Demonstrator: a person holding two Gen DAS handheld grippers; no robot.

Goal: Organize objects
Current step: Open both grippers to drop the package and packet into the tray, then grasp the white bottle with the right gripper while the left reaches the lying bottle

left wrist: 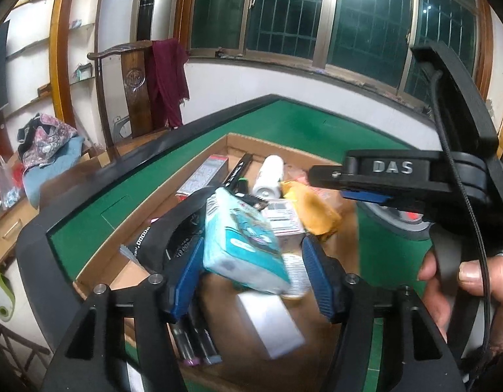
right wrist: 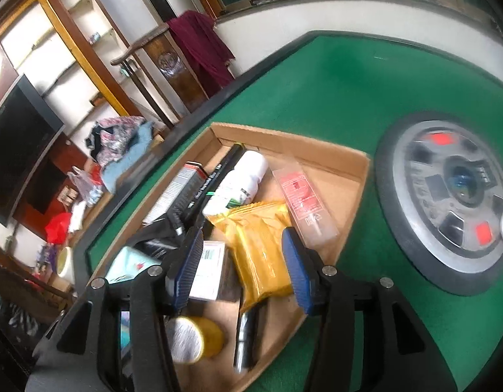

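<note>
Left wrist view first: the left gripper (left wrist: 251, 281) sits low in the frame over the cardboard tray (left wrist: 159, 209), and between its blue pads (left wrist: 186, 274) lies a teal tissue pack (left wrist: 241, 245), blurred, tilted, its lower corner toward the right of the frame. The jaws stand apart and neither pad looks to be pressing on the pack, so I read them as released around it, not clamped. The pack looks soft and light, wrapped in slick film; it will squash, so the flat broad faces near the middle are the place to take it, not a corner. Below it, a white box (left wrist: 271, 323) rests on the tray floor, and two pens (left wrist: 192, 343) lie at lower left. At right of the frame the right gripper (left wrist: 326, 183) reaches in sideways, held by a hand (left wrist: 463, 287). Over to the right wrist view: that gripper's jaws are parted too, nothing pinched, hovering above a yellow snack packet (right wrist: 258, 254) in the middle of the tray. The packet is crinkly, probably light and slippery, contents likely crushable; grip across its width, gently. The tissue pack peeks in at lower left, just beside a labelled carton (right wrist: 209, 268). Up the tray lie a white bottle (right wrist: 241, 179), a clear case with red print (right wrist: 303, 202), and a roll of yellow tape (right wrist: 199, 339) at the bottom. A round disc (right wrist: 444, 202) sits in the green table (right wrist: 316, 91) at right.
</note>
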